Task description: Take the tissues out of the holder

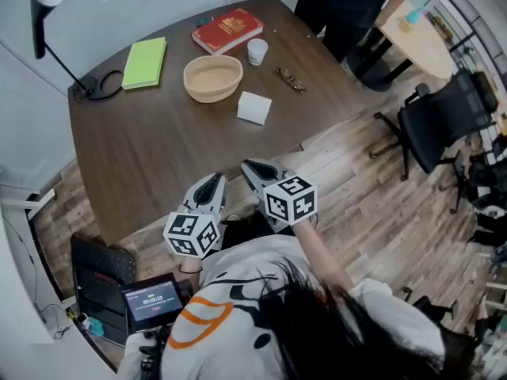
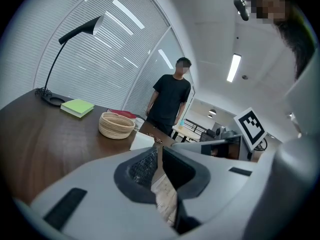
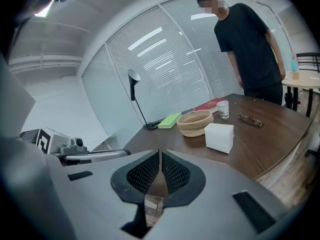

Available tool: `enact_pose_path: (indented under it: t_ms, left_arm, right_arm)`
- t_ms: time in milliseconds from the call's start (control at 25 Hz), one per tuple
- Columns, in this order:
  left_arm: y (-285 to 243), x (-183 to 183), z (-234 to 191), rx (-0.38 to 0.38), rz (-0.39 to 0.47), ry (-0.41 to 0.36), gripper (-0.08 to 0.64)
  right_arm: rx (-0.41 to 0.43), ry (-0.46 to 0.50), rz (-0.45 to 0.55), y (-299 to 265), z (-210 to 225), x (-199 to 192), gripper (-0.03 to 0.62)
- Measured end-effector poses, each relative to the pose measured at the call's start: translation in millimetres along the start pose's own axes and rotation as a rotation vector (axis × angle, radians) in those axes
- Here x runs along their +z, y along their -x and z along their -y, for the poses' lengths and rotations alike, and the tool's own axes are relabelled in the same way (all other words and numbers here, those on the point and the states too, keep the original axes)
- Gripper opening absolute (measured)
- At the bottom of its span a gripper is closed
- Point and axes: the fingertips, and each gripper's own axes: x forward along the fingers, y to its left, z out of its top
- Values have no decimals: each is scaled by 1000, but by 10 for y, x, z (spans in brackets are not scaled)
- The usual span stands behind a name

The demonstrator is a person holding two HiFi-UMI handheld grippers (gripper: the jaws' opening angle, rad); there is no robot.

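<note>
A white boxy tissue holder rests on the brown table, just right of a woven basket. Both grippers hover over the table's near edge, close to the person's body and well short of the holder. My left gripper is shut with nothing in it; its jaws meet at the tips. My right gripper is also shut and empty, its mesh pads pressed together. In the right gripper view the tissue holder stands ahead and to the right, in front of the basket. The left gripper view shows only the holder's edge.
On the table's far side lie a green notebook, a red book, a paper cup, glasses and a black desk lamp. A person in black stands at the far corner. An office chair is to the right.
</note>
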Motion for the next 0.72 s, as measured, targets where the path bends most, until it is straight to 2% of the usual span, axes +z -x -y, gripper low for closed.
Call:
enact_pose_path:
  t_ms: [400,720]
  left_arm:
    - [60,58,218,52,32,-14,31]
    - [74,-174,833,71,50,-7,31]
  right_arm:
    - [35,-20,26,300,44,16,28]
    - [45,-1,13,939,177,-205,28]
